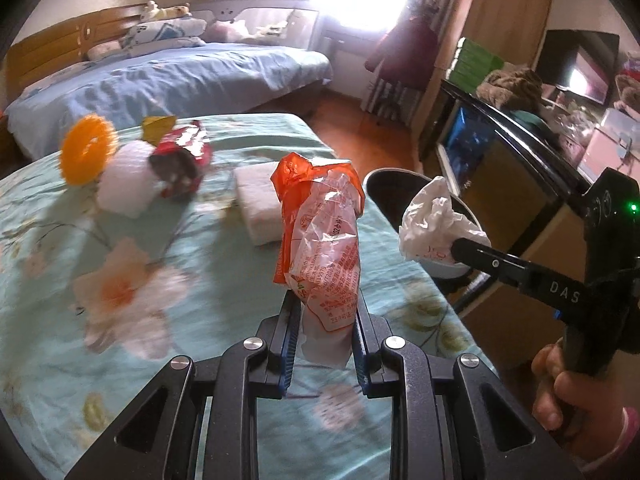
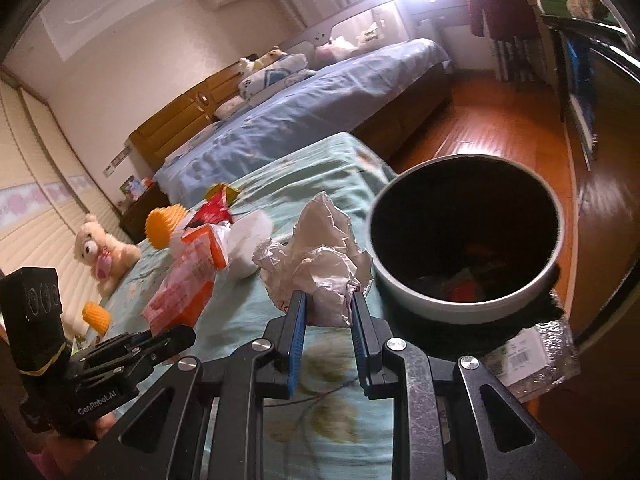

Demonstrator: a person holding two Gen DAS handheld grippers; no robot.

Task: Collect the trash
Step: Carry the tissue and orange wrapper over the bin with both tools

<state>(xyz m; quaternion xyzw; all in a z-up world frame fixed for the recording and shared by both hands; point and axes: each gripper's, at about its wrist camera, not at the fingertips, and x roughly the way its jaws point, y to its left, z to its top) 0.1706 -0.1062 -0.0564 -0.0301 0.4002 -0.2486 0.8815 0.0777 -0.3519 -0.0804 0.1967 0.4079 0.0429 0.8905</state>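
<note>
Crumpled white paper (image 2: 316,256) is sitting pinched between my right gripper (image 2: 328,312) jaws, held above the floral sheet (image 2: 312,168) just beside the rim of the trash bin (image 2: 464,304), which is already holding some scraps. I'm gripping an orange-and-clear snack wrapper (image 1: 320,240) upright in the left gripper (image 1: 326,320), jaws clamped on its lower end; red wrapper (image 1: 182,160), orange spiky ball (image 1: 86,150) and folded white tissue pack (image 1: 260,204) are lying on the sheet farther back.

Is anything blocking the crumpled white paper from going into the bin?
Nothing visible. The right gripper holds the crumpled white paper beside the round open-topped bin; the gap looks open.
</note>
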